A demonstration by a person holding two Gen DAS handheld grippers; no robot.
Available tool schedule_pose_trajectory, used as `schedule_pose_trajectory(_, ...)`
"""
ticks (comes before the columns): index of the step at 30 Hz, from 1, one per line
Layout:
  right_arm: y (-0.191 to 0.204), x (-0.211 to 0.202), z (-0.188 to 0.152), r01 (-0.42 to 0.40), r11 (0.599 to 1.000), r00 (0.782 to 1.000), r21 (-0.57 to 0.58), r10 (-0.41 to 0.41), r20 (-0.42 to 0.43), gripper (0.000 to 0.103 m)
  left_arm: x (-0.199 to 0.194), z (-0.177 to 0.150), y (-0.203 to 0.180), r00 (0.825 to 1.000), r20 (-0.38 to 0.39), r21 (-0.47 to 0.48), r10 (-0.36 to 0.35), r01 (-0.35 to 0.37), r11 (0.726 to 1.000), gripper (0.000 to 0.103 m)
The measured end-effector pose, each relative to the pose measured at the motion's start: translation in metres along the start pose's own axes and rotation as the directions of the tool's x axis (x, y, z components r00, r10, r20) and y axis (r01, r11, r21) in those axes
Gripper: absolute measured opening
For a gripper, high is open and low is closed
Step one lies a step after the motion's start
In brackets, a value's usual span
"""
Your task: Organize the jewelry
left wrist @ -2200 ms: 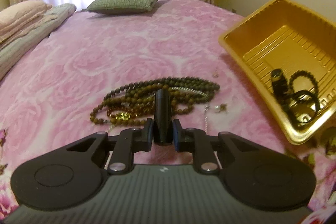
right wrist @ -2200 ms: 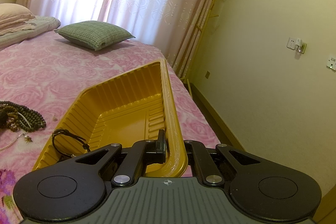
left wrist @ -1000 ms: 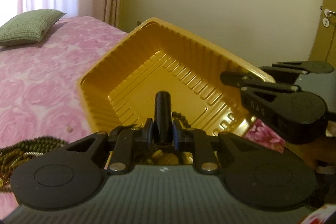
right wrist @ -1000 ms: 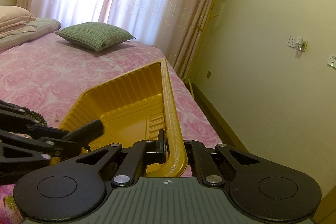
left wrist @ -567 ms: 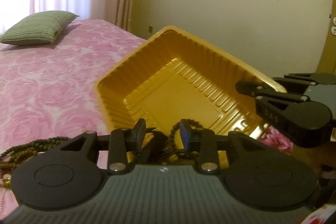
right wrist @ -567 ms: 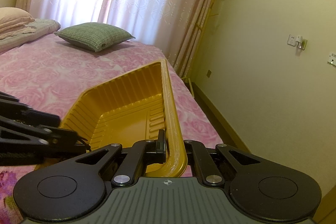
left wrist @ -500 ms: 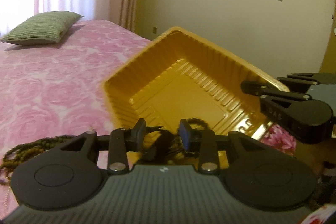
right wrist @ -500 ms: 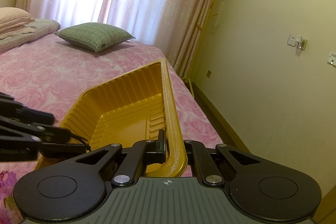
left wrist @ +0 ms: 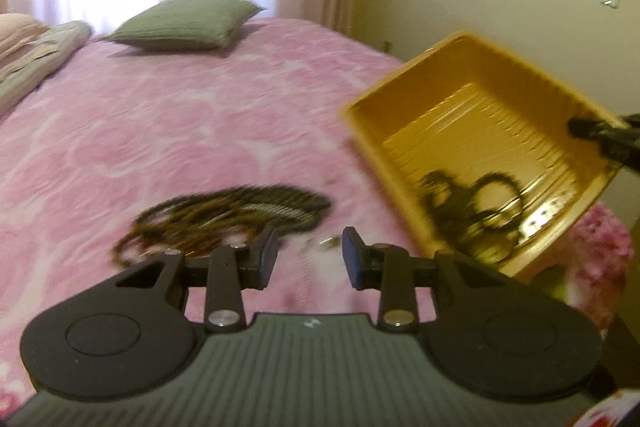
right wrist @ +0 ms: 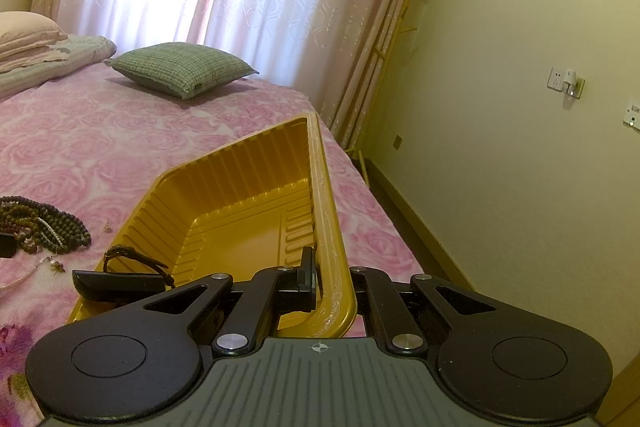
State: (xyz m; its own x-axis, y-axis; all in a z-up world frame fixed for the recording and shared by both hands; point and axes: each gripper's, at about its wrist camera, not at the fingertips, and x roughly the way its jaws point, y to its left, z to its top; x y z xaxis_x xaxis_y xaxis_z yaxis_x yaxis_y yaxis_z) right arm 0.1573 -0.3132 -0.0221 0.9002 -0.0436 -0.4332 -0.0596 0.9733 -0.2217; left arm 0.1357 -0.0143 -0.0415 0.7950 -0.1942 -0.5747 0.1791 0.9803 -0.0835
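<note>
A gold plastic tray [left wrist: 476,107] lies on the pink bed at the right; it also shows in the right wrist view [right wrist: 240,195]. Black bracelets and a black cylinder [left wrist: 468,203] lie in its near corner; in the right wrist view they [right wrist: 132,259] sit at the tray's left end. A pile of brown bead necklaces [left wrist: 228,215] lies on the bedspread, also in the right wrist view [right wrist: 44,227]. My left gripper [left wrist: 310,259] is open and empty above the bedspread, just right of the pile. My right gripper [right wrist: 334,279] is shut on the tray's rim.
A green cushion [left wrist: 184,23] and folded bedding [left wrist: 36,55] lie at the far end of the bed. Small earrings and a thin chain [left wrist: 324,243] lie between the pile and the tray. The bed edge and wall [right wrist: 500,147] are at the right.
My left gripper opened over the tray and dropped the black cylinder into it. It then swung left, back toward the bead pile. The right gripper has kept its hold on the rim.
</note>
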Motion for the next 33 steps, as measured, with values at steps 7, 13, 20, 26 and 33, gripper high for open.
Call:
schedule_pose_trajectory(7, 0.000, 0.000, 0.000, 0.000, 1.000, 1.000, -0.001, 0.000, 0.002, 0.004, -0.007, -0.021, 0.031, 0.996, -0.038, -0.018, 0.080, -0.081, 0.997, 0.031)
schedule_pose_trajectory(13, 0.000, 0.000, 0.000, 0.000, 1.000, 1.000, -0.001, 0.000, 0.001, 0.004, -0.008, -0.023, 0.025, 0.998, -0.043, 0.015, 0.038, -0.038, 0.999, 0.031)
schedule_pose_trajectory(20, 0.000, 0.000, 0.000, 0.000, 1.000, 1.000, -0.002, 0.000, 0.001, 0.004, 0.009, -0.028, 0.001, 0.995, -0.095, 0.103, -0.019, 0.029, 0.994, 0.027)
schedule_pose_trajectory(26, 0.001, -0.001, 0.000, 0.000, 1.000, 1.000, 0.000, 0.000, 0.000, 0.004, 0.020, -0.033, -0.004, 0.991, -0.132, 0.148, -0.025, 0.045, 0.988, 0.027)
schedule_pose_trajectory(33, 0.001, 0.000, 0.000, -0.001, 1.000, 1.000, -0.001, 0.001, 0.001, 0.004, 0.027, -0.031, -0.004, 0.989, -0.145, 0.183, -0.017, 0.043, 0.982, 0.013)
